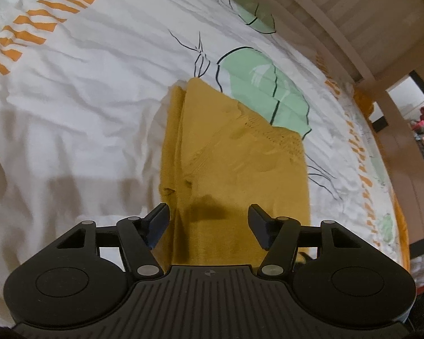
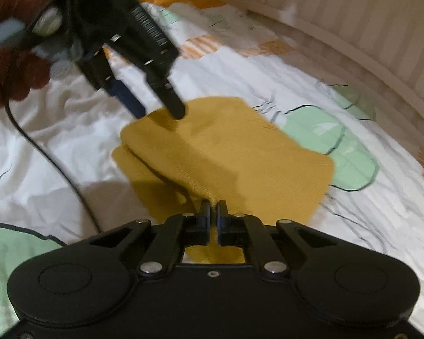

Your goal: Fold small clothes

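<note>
The yellow cloth (image 2: 229, 152) lies on the white bed cover (image 1: 70, 99), beside the green leaf print (image 1: 263, 90). Your right gripper (image 2: 214, 206) has its jaws pressed together, pinching the near edge of the cloth. Your left gripper (image 1: 209, 220) hangs over the cloth with its jaws spread wide. The cloth looks soft, light and floppy, so grab it at the corners.

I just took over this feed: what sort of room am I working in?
Most likely a bedroom. The mustard-yellow garment lies on a bed with a printed white duvet cover, a pale slatted bed frame runs along the far edge, and a doorway opens beyond it.
</note>
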Demonstrator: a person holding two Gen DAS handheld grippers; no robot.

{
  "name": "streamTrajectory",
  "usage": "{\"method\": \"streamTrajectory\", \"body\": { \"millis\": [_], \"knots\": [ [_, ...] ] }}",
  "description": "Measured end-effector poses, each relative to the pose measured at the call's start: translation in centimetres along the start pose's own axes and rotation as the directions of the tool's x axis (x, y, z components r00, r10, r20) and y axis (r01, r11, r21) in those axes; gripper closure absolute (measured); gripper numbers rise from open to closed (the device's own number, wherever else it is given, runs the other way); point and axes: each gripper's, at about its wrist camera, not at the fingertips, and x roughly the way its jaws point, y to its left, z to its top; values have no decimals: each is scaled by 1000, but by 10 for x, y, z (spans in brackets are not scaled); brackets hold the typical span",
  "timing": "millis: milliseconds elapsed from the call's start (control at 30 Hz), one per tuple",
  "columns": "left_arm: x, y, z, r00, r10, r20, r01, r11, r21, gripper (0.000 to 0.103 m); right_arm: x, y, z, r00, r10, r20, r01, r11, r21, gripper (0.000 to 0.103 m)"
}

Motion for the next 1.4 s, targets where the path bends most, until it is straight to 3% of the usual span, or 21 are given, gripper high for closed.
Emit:
{"method": "streamTrajectory", "body": {
  "millis": [100,233,400,433,500,600,700,833,967,1200,1267,1400],
  "knots": [
    [2,-2,-2,1000,3,-7,-3,1000,7,44,-12,-3,-4,1000,30,-5,-30,999,-10,95],
    [7,-3,-4,999,26,-18,-26,1000,16,43,7,14,-15,995,72,-67,-77,994,-82,91],
    [13,2,-8,999,29,-44,-28,1000,12,43,6,12,-19,994,92,-54,-93,996,-16,82],
    [14,1,-8,998,30,-51,-29,999,17,43,2,7,-19,995,95,-42,-95,995,12,78],
    [16,-1,-10,997,45,-60,-43,999,33,43,-4,-5,-20,994,105,-16,-103,991,87,53],
    [23,0,-16,991,94,-91,-88,994,61,43,-7,-32,-23,993,114,20,-116,963,243,46],
    [30,8,-23,987,113,-116,-107,993,59,43,-2,-64,-28,993,112,41,-119,901,417,45],
    [28,9,-26,989,102,-108,-95,993,69,40,13,-104,-34,990,114,80,-139,788,600,38],
    [29,11,-25,991,63,-115,-58,997,49,29,36,-133,-41,988,120,98,-153,679,718,35],
    [31,15,-28,994,-7,-107,10,1000,26,28,75,-158,-52,968,188,165,-238,485,841,34],
    [31,17,-29,994,-42,-103,43,999,4,32,84,-160,-54,960,205,191,-265,445,855,33],
    [31,19,-31,993,-57,-104,56,998,-13,73,100,-162,-49,953,221,207,-284,415,864,35]
  ]
}}
